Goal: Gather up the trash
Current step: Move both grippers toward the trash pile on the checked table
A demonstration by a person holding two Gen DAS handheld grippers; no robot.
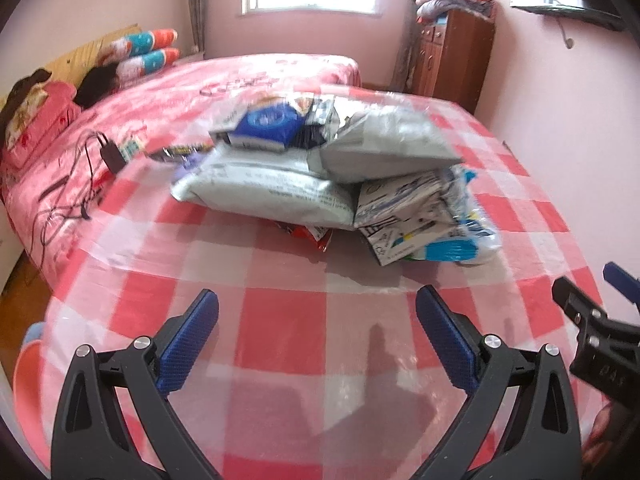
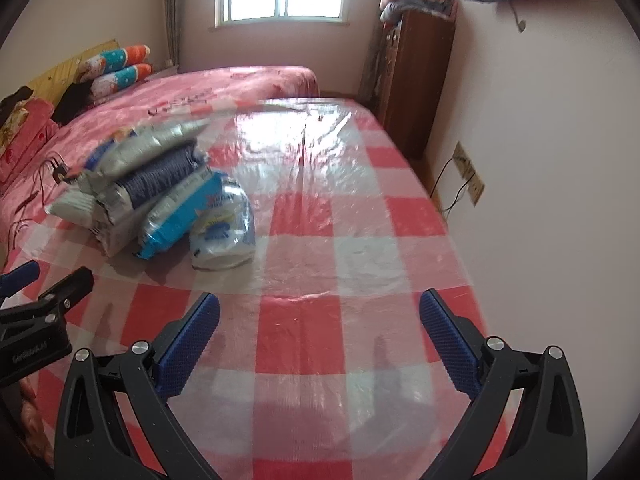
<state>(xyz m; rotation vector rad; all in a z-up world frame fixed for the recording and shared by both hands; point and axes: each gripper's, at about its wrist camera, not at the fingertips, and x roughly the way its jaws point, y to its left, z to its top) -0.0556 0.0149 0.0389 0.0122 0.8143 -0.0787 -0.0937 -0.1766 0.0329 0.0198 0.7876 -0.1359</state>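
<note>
- Blue-padded fingers of the left gripper (image 1: pixel 318 320) spread wide apart, nothing between them, hovering over bare checked tablecloth (image 1: pixel 280 320) on the near side of the pile of wrappers (image 1: pixel 320 168).
- Same for the right gripper (image 2: pixel 320 320): fingers wide apart, empty, above the cloth and well to the right of the pile.
- Nothing gripped by either tool, so no collecting under way at this moment.
- Beyond the left gripper, still apart from it: the pile, all stacked in one heap on the table.
- Topmost in the pile, a grey pouch (image 1: pixel 384 140) and a blue packet (image 1: pixel 268 122); under them a flat white bag (image 1: pixel 264 190); at the bottom, an edge of a red wrapper (image 1: pixel 316 236).
- On the right flank of the pile, a light blue packet (image 2: pixel 180 216) and a clear crumpled bag (image 2: pixel 222 228) touching it.
- No bin or sack for the trash visible in either view.
- Judged from this: gathering hardly begun or between picks, with the whole pile left to take away.
- Behind the pile, off the table: pink bed (image 1: pixel 240 76) with black cables (image 1: pixel 80 184), not obviously part of the job.
</note>
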